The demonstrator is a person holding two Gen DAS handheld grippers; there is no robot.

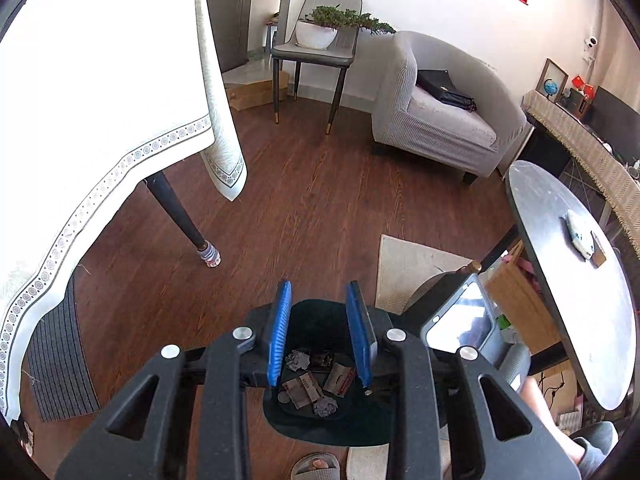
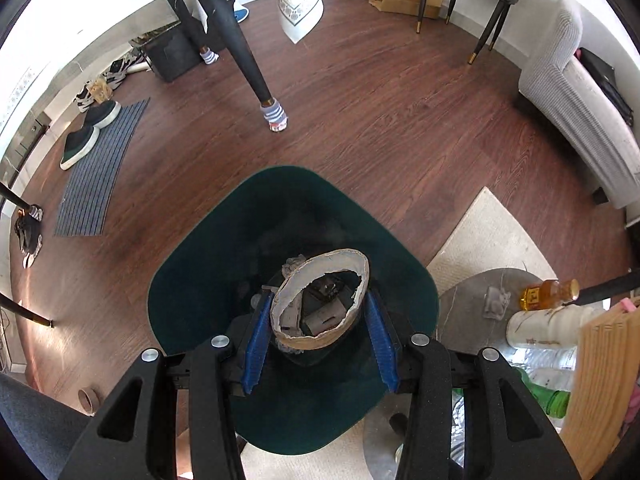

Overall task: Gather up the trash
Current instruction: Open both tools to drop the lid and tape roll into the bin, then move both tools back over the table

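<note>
A dark green trash bin (image 2: 200, 280) stands on the wood floor below both grippers. In the left wrist view the bin (image 1: 320, 316) holds crumpled paper (image 1: 298, 360), wrappers (image 1: 340, 378) and cardboard scraps (image 1: 302, 390). My left gripper (image 1: 322, 292) is open and empty above it. In the right wrist view a paper tape roll (image 2: 320, 300) sits between the blue fingers (image 2: 256, 344) of my right gripper (image 2: 318, 300), over the bin's mouth. The jaws stand wide, slightly apart from the roll's sides.
A table with a white cloth (image 1: 100, 100) and its sock-covered leg (image 1: 208, 256) stand left. A grey armchair (image 1: 436, 120), a chair with a plant (image 1: 320, 40) and a round grey table (image 1: 580, 280) stand right. Bottles (image 2: 548, 292) and a beige rug (image 2: 492, 240) lie nearby.
</note>
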